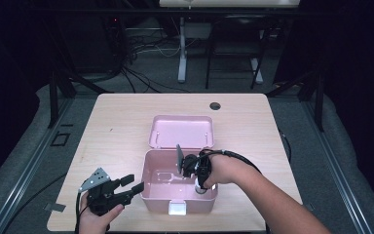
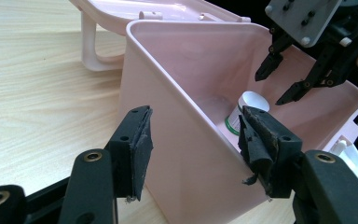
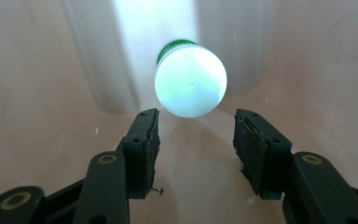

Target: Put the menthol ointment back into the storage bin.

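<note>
The right gripper (image 3: 196, 154) rises from the bottom of the frame with its two black jaws spread wide, nothing between the worn pads. Just above the gap, at upper centre, stands a small white-capped bottle with a green band (image 3: 190, 80), seen from its cap end and brightly lit. It sits inside a pale pink plastic box (image 3: 42, 93), whose smooth walls surround it on all sides.
</note>
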{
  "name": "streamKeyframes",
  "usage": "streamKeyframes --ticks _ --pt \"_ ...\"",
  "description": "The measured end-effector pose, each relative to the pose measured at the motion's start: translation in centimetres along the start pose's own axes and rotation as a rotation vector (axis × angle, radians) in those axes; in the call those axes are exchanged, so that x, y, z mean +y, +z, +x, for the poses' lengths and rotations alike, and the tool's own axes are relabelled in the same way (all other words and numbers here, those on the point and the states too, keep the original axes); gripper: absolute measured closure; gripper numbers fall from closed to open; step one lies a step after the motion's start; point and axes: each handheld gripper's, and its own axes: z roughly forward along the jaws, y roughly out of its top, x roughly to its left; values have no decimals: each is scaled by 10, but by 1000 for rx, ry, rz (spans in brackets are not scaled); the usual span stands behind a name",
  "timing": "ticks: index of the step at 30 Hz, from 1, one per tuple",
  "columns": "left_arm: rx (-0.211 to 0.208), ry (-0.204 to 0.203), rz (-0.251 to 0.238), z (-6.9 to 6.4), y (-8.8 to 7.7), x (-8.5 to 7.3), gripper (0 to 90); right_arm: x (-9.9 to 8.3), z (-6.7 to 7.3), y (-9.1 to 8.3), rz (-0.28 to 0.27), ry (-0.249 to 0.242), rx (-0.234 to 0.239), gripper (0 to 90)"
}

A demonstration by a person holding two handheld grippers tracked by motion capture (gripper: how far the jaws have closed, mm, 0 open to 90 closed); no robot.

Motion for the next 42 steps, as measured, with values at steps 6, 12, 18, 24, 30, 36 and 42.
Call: streamKeyframes --ticks 6,12,18,24,30,36,42 --pt "2 1 1 -1 -1 0 444 -3 2 -9 -35 3 -6 500" --pt "4 4 2 0 -1 0 445 -10 3 -19 -80 9 -10 495" --pt "4 2 0 0 -1 1 444 -16 3 -22 -101 23 -11 494" --pt "3 0 3 0 -2 1 444 -19 4 -23 -116 29 -7 494" --pt "7 -2 -7 1 -3 1 444 -22 4 -24 -120 35 -11 494" --pt "7 -3 -7 2 -3 1 444 -25 3 -26 -144 46 -13 492" --pt "6 0 -10 2 -4 1 444 -31 6 -27 -189 64 -5 488"
